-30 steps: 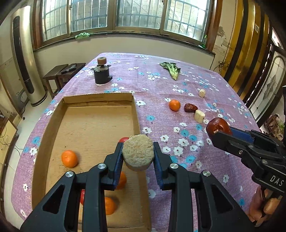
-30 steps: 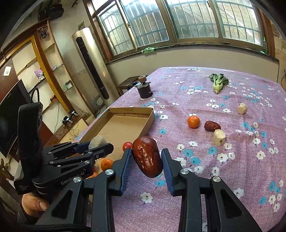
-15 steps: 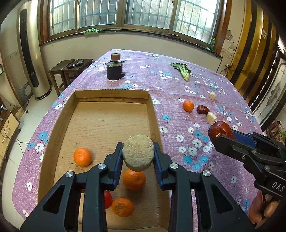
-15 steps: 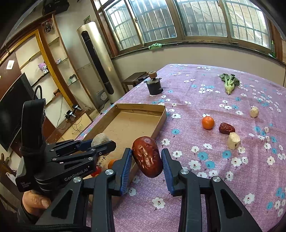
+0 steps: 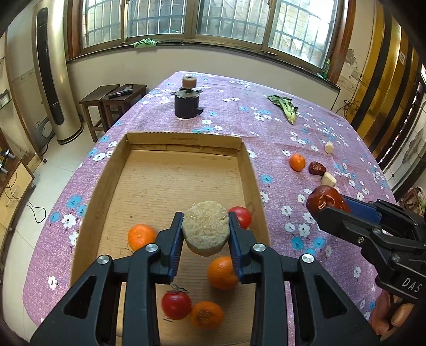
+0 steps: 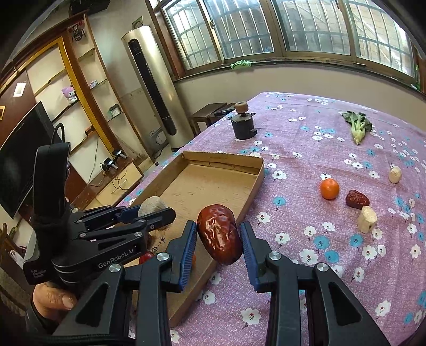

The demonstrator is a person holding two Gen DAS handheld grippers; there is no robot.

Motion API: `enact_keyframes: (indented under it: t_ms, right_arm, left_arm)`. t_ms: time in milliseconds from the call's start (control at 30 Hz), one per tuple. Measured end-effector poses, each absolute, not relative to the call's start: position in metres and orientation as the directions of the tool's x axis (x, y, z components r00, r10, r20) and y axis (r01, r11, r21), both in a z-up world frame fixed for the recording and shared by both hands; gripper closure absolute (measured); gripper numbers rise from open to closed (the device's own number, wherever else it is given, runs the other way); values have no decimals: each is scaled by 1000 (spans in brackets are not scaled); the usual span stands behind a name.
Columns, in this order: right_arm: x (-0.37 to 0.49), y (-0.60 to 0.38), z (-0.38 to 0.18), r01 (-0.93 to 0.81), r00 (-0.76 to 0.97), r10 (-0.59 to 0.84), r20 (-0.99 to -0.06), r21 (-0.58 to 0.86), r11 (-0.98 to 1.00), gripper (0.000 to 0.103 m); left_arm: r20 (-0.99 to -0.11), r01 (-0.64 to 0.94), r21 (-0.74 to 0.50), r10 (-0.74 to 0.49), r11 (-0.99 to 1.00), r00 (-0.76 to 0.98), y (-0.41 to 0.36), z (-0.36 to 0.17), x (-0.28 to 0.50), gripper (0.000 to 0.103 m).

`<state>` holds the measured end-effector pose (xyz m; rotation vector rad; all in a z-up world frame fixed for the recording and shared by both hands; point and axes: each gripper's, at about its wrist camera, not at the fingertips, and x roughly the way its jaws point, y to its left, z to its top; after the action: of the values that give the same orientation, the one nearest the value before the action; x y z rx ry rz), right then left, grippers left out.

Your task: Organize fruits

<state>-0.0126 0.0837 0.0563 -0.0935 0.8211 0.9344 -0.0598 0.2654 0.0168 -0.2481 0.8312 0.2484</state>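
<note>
Angled downward over the shallow cardboard box (image 5: 114, 186), the left gripper (image 5: 205, 234) clamps a pale fibrous round chunk (image 5: 205, 230) above oranges and tomatoes, while the right gripper (image 6: 218, 239) grips a wrinkled dark-red date (image 6: 219, 233) beside the box's right wall, over the purple floral tablecloth (image 6: 306, 149).

Windows: you face a long barred window row (image 5: 202, 18) in wooden frames, bright with daylight; a green rag (image 5: 145, 42) lies on the sill.
Wall: plain cream beneath it.
Left side: a tall gold air conditioner (image 5: 52, 79), two dark stools (image 5: 111, 98), pale tiled floor (image 5: 50, 170).
Further left: open shelves (image 6: 80, 90) and a dark television (image 6: 16, 159).
</note>
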Motion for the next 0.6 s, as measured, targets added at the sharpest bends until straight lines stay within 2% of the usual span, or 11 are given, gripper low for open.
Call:
enact_keyframes:
  t_ms: [67,133,267,433,600]
  right_arm:
    - [-10,90,55,-748,316,677,-665,265,609,69]
    - [-5,99,53,-751,302,680,-669,273,602,75]
    - [6,122,48,-760,293,671,-681,259,596,80]
    - [21,143,30,-763,264,651,-711,259,593,81]
    - [38,126,14,-719,269,647,-714,299,628,79]
  left_arm:
    - [-753,-320,-124,122,939,647,273,17,-58,74]
    - [-753,-332,-130,124,934,646,283,19,-56,74]
    - [-757,-362,-139,137,922,639,304,19,-50,74]
    - [-779,-391,-154,132,907,613,326,9,-35,74]
    - [-794,-395,-166,115,904,596,333,1,-25,74]
